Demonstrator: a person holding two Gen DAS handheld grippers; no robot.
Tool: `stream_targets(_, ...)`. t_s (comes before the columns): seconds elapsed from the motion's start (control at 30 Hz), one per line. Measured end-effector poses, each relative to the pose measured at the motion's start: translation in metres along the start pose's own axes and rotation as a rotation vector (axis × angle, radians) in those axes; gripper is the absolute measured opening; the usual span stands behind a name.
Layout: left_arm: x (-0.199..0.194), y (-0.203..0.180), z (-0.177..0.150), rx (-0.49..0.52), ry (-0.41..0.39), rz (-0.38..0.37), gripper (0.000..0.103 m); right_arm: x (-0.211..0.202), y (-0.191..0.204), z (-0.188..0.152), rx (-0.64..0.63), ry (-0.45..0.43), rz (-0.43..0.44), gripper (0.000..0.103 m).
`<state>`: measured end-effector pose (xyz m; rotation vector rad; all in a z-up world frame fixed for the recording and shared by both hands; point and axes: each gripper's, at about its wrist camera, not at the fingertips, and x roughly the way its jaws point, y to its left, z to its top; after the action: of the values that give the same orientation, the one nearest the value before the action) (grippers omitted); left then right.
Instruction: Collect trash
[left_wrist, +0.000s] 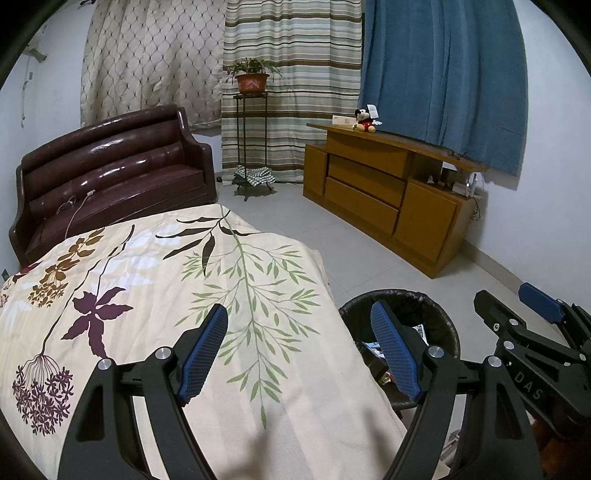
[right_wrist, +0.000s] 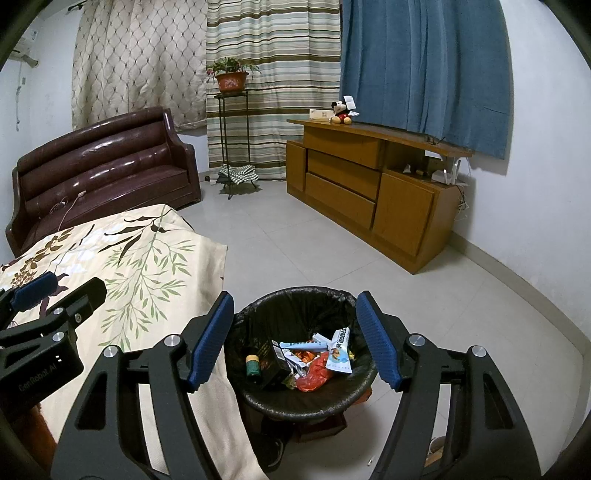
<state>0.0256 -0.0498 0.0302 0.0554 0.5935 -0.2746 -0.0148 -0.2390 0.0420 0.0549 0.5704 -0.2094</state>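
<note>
A black-lined trash bin (right_wrist: 295, 398) stands on the floor beside the bed. It holds several pieces of trash: a dark box (right_wrist: 277, 363), a small bottle (right_wrist: 252, 365), a red wrapper (right_wrist: 314, 374) and white-blue packets (right_wrist: 338, 350). My right gripper (right_wrist: 295, 341) is open and empty, right above the bin. My left gripper (left_wrist: 299, 354) is open and empty, over the edge of the floral bedspread (left_wrist: 147, 288), with the bin (left_wrist: 439, 314) to its right. The right gripper also shows in the left wrist view (left_wrist: 517, 306).
A brown leather sofa (right_wrist: 103, 166) stands at the back left with a cable on it. A plant stand (right_wrist: 232, 122) is by the curtains. A wooden cabinet (right_wrist: 369, 192) with a plush toy (right_wrist: 341, 110) lines the right wall. Tiled floor (right_wrist: 332, 251) lies between.
</note>
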Motion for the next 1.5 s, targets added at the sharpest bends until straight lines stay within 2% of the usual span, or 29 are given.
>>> stream_targets(0.83,-0.005,-0.007,0.002,0.006,-0.026,0.016,0.077,0.000,0.001,0.000,0.000,0.005,0.000,0.067)
stream_targets(1.1,-0.004,-0.006,0.002,-0.015,-0.022,0.001,0.082,0.001,0.002,-0.001,-0.003,0.007,0.002,0.067)
stream_targets(1.33,-0.005,-0.008,-0.001,0.006,-0.057,0.047,0.083,0.000,0.003,0.000,-0.003,0.009,0.003,0.067)
stream_targets(1.5,-0.002,-0.006,-0.002,0.004,-0.046,0.053,0.084,0.001,0.004,-0.001,-0.005,0.010,0.002,0.067)
